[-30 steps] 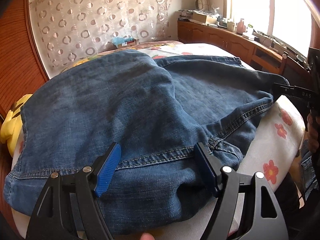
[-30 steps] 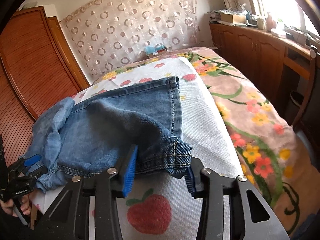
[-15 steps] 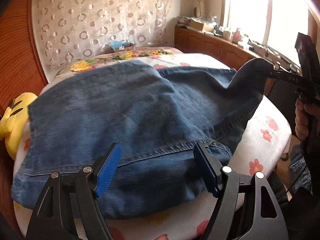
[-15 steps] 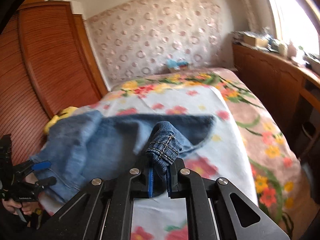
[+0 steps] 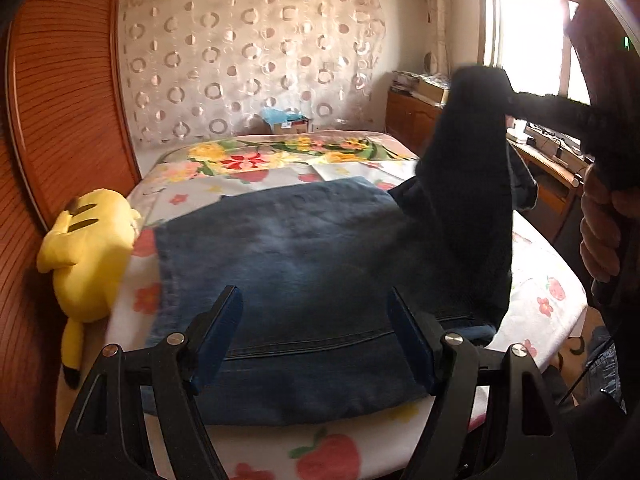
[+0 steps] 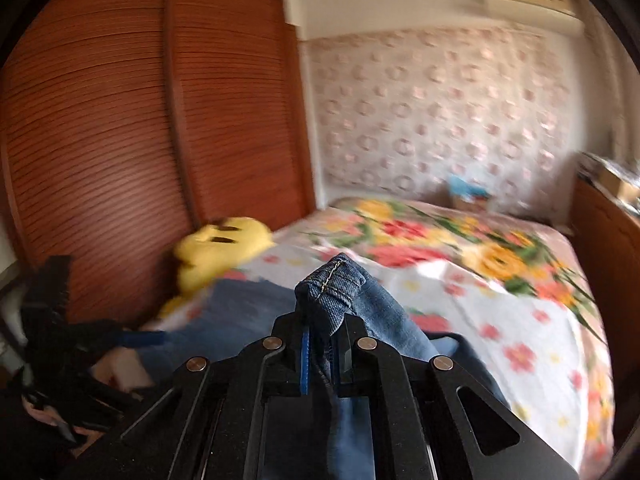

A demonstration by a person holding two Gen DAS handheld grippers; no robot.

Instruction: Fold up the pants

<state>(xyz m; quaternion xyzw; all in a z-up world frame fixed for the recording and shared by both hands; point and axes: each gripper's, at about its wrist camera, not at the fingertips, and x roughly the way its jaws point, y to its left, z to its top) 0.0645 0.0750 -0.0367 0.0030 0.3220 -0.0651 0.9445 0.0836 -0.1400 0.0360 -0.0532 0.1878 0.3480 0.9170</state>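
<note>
Your pants (image 5: pixel 304 264), a pair of blue jeans, lie mostly flat across the near end of the bed (image 5: pixel 552 280), on the white sheet printed with flowers and fruit, and one corner of them is up in the air on your right side. That corner is a bunched, stitched hem, and your right gripper (image 6: pixel 322 354) is clenched tight on it, the denim poking out above the pads and a band of cloth trailing down from it to the rest of the garment. Your left gripper (image 5: pixel 316 340) hovers low over the near edge of the jeans with its jaws spread wide and nothing pinched between them, so that side of the cloth is free. As a judgement, you are early in a fold: the raised corner has not been laid over yet, no neat crease shows, and carrying it across, setting it down and smoothing remain, along with any further folds to make a compact stack. Just beyond the jeans on your left, a yellow plush toy (image 5: pixel 88 248) leans against the wooden wardrobe (image 5: pixel 60 120), near the cloth's far edge but apart from it.
</note>
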